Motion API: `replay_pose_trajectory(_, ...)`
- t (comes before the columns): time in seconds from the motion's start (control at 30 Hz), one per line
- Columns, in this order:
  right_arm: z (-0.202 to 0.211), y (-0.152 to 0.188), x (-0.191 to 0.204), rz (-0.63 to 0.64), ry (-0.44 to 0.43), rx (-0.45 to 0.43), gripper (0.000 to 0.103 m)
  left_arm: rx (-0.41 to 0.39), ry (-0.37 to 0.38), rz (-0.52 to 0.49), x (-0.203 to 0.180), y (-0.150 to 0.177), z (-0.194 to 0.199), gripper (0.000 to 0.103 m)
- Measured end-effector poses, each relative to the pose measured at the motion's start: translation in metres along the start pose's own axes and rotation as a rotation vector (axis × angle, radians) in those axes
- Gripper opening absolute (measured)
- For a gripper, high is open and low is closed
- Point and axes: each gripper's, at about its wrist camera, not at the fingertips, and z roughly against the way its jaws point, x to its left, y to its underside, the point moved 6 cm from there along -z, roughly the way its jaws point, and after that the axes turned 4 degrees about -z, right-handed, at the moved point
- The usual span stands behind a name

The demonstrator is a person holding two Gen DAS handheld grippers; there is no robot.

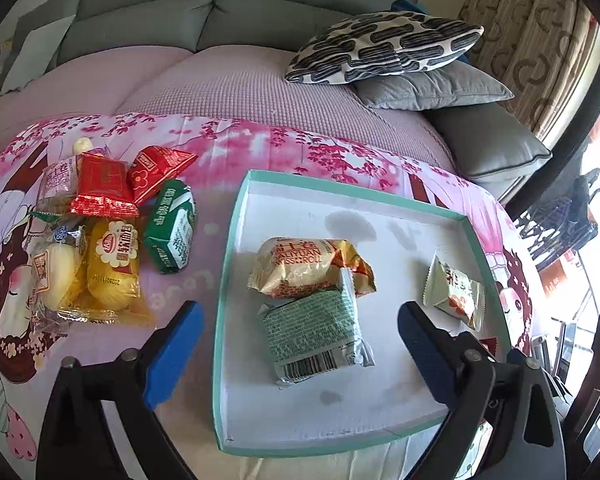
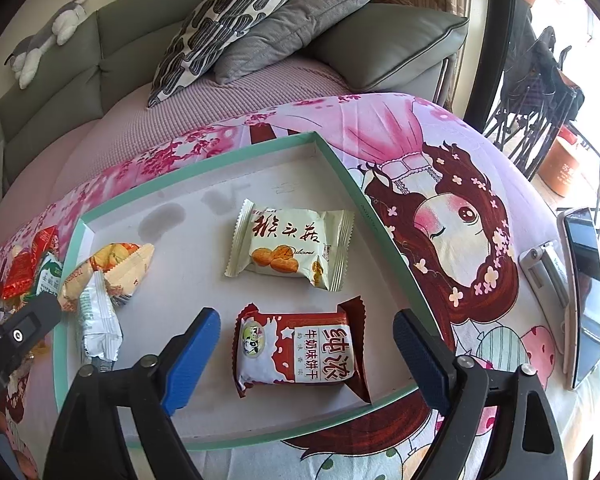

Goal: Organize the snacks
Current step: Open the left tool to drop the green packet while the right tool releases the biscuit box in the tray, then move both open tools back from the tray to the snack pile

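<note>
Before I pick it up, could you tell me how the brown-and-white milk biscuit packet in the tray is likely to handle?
The milk biscuit packet looks puffed and boxy, so probably light with a fairly firm core. Its glossy film may slip between pads, and the crimped ends would likely flop. Biscuits inside could crack if squeezed hard. Lying flat on the tray, it should slide rather than roll.

pink cartoon cloth (image 1: 228, 144) carries a teal tray (image 1: 230, 240), loose snacks (image 1: 112, 220), phone (image 2: 586, 292).
</note>
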Motion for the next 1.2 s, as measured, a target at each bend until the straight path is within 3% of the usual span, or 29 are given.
replay_pose_trajectory(0.03,-0.001,0.001,0.001,0.004,0.001,0.0,0.103,-0.002,-0.009,0.01,0.003,0.0,0.0,0.103)
replay_pose_trajectory(0.53,0.003,-0.001,0.011,0.026,-0.019,-0.02,0.103,-0.025,-0.114,0.035,0.032,-0.004,0.006,0.103)
replay_pose_trajectory(0.83,0.012,-0.005,0.038,0.065,-0.065,-0.062,0.103,-0.075,-0.286,0.032,0.081,-0.014,0.033,0.103)
replay_pose_trajectory(1.2,0.026,0.002,0.093,0.157,-0.158,-0.101,0.103,-0.121,-0.447,0.139,0.157,-0.014,0.064,0.103)
